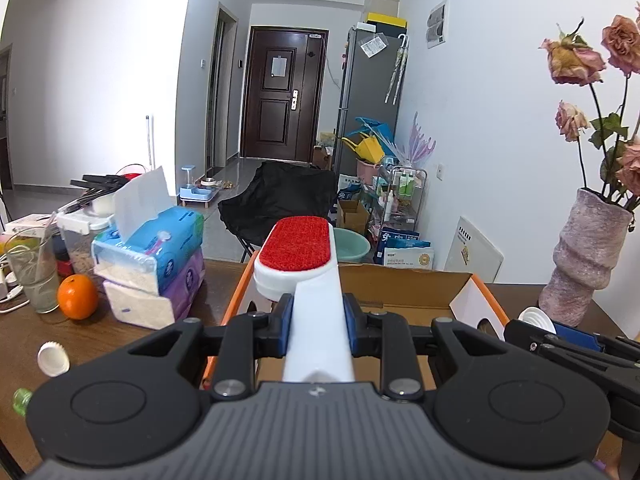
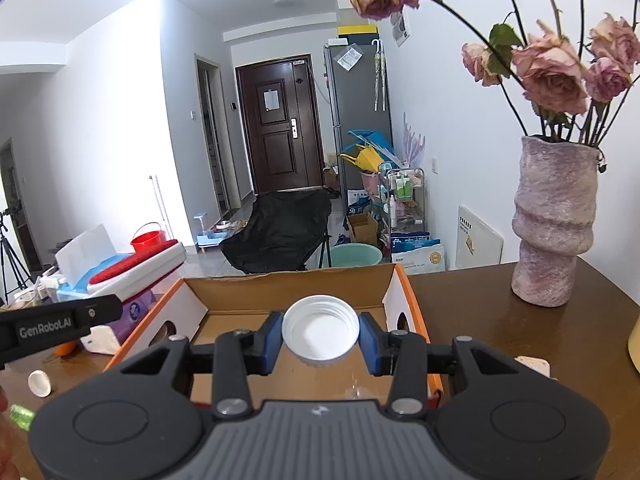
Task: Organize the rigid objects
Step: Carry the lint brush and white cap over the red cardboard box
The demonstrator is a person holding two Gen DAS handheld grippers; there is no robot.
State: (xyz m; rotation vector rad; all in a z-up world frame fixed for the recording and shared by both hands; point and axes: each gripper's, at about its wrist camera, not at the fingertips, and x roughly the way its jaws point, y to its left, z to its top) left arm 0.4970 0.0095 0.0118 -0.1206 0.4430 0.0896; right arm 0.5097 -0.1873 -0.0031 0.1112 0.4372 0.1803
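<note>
At centre frame of the left wrist view, the left gripper [image 1: 318, 326] pinches the white handle of a red-faced lint brush [image 1: 298, 258] above the open cardboard box [image 1: 404, 284]. Centre of the right wrist view, the right gripper [image 2: 320, 340] clamps a white jar lid [image 2: 320, 330] over the same box.

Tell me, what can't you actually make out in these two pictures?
- Open orange-edged cardboard box: both views, floor mostly hidden behind the claws.
- White lint brush with red pad: left view, handle end hidden under the left claw.
- Small green object: both views, cut off by the left edge.
- Door notice: too small to read.
</note>
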